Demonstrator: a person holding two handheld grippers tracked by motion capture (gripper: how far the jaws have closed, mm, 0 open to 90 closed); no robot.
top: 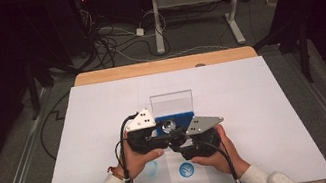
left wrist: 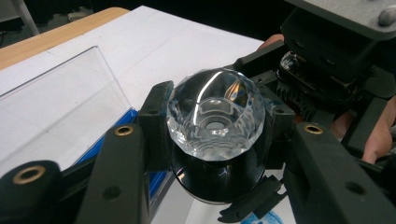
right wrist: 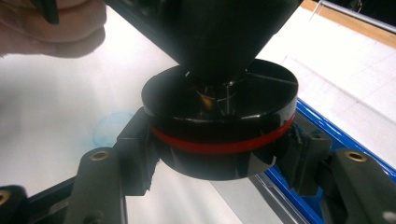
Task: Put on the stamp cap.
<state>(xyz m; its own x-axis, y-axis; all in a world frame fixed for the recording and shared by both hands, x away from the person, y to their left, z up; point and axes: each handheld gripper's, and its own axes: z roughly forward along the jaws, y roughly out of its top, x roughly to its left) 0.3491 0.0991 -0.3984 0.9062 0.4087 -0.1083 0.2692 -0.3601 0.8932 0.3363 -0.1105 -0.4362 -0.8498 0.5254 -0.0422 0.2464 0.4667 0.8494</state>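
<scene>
From above we see both of the person's hands meeting over the middle of the white-covered table, each holding a gripper, jaws pointed inward at one small object. The left gripper is clamped on a clear faceted crystal ball; in the left gripper view its black pads press against the ball's two sides, and the ball sits on top of a dark rounded body just below it. The right gripper is closed on a black round base with a red band around its rim (the pads bite in from either side, just under that band). A dark cone-shaped piece comes down into the top of the base, so ball and base appear joined as one piece held between the two grippers, lifted slightly above the table.

Just behind the grippers stands a display case with a blue tray and a clear upright cover; the blue edge runs close beside the base in the right gripper view. On the white sheet near the person lie a round blue sticker and a fainter blue ring by the left hand.
</scene>
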